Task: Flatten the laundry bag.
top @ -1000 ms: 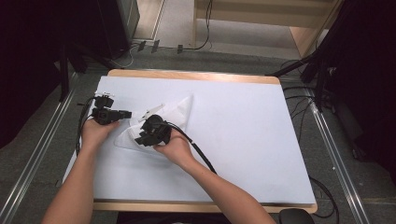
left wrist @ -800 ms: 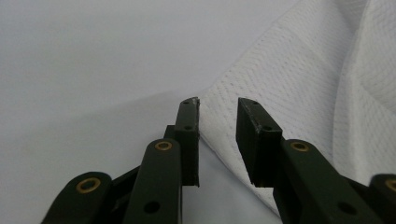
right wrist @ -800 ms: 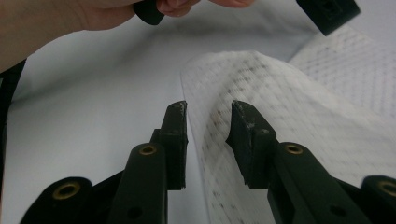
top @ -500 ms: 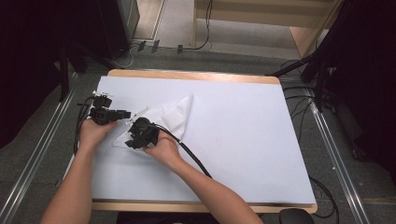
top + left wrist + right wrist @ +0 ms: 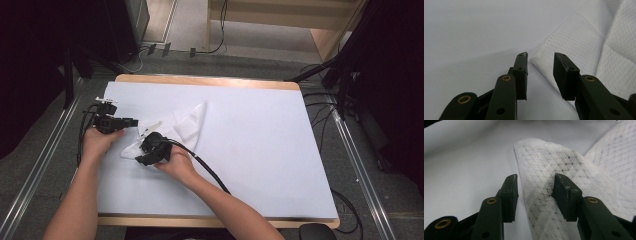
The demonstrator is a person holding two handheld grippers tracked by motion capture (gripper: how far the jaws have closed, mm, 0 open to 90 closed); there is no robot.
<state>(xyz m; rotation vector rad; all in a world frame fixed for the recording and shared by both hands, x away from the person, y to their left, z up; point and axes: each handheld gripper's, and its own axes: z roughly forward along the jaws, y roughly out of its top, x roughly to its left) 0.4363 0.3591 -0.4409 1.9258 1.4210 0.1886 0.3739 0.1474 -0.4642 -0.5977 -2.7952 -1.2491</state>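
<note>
Step in hand looked like releasing the white mesh cloth [image 5: 182, 127] after a fold: left gripper [image 5: 540, 66] and right gripper [image 5: 535, 192] had both just been opening, pads off the fabric, a fold ridge between the right jaws. The cloth lay at 9 o'clock on the tabletop [image 5: 280, 150], long axis toward 1 o'clock. Next probably regrip an edge.

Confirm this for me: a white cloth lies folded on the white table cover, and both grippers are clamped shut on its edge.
Not quite. The white cloth does lie folded on the white table cover, but neither gripper is clamped. The left gripper has just been opening, with the cloth's corner just beyond its jaws in the left gripper view. The right gripper stands open around a raised fold, as the right gripper view shows.
</note>
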